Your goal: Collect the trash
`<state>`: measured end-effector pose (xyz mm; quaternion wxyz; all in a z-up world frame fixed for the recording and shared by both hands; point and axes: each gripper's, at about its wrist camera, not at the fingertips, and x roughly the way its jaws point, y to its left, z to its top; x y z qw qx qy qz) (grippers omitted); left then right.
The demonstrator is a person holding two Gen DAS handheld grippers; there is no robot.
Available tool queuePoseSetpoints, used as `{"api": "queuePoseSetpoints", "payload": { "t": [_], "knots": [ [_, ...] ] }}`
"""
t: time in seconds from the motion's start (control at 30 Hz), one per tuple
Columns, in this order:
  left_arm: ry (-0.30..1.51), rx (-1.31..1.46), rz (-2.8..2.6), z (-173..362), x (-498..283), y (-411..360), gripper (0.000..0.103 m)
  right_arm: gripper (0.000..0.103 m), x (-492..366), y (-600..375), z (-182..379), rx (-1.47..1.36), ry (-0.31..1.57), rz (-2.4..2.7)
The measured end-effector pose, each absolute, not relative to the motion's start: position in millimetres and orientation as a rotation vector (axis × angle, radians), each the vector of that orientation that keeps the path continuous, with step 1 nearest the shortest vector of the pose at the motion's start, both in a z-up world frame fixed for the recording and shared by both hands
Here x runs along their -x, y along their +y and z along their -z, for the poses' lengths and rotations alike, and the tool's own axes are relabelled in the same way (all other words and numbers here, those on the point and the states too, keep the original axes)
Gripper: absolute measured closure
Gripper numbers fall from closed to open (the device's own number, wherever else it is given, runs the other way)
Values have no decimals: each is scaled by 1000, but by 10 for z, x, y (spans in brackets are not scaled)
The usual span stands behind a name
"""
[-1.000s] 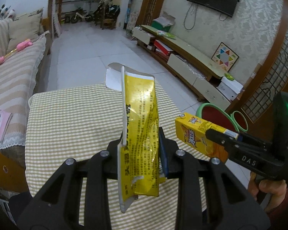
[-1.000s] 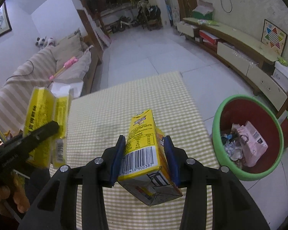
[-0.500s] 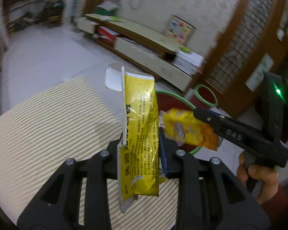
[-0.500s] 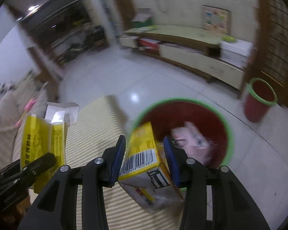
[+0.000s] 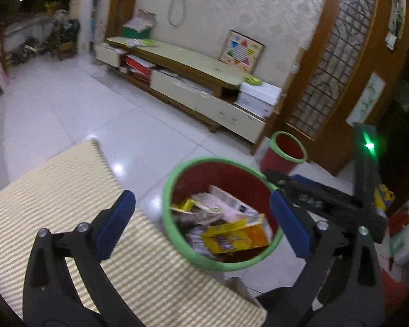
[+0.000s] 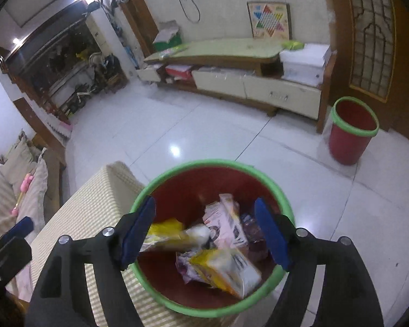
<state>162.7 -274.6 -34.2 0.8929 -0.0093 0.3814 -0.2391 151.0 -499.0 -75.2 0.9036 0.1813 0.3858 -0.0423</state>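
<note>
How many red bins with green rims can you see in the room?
2. The near bin stands beside the striped table, holding trash. The far bin stands by the wooden door. Others may be out of view.

The bin [image 6: 139, 199] looks like smooth plastic — red wall, green rim; the box [image 5: 237, 235] inside is printed yellow cardboard, slightly glossy; the tablecloth [image 5: 54, 179] is matt woven cloth, yellow-checked; the floor [image 6: 177, 136] is glossy white tile — it mirrors a lamp; the cabinet [image 5: 204, 92] is wood.
</note>
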Motion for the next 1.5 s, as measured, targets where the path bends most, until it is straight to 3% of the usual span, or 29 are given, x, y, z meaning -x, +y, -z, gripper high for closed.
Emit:
{"api": "queuePoseSetpoints", "payload": {
  "t": [0.13, 0.17, 0.37, 0.6, 1.5],
  "knots": [
    [758, 71, 453, 191, -1481, -2511, 6, 14, -1191, -4660, 420, -222, 672, 93],
    [731, 81, 430, 127, -1407, -2425, 6, 7, -1105, -4580, 335, -185, 632, 96],
    [608, 80, 294, -205, -1104, -1995, 5, 7, -728, -4097, -39, -63, 423, 67],
    [505, 115, 138, -463, -794, -1426, 5, 7, -508, -3840, -264, -196, 342, 57],
    [514, 108, 52, -515, -452, -975, 5, 7, -344, -3458, -399, -210, 393, 60]
  ]
}}
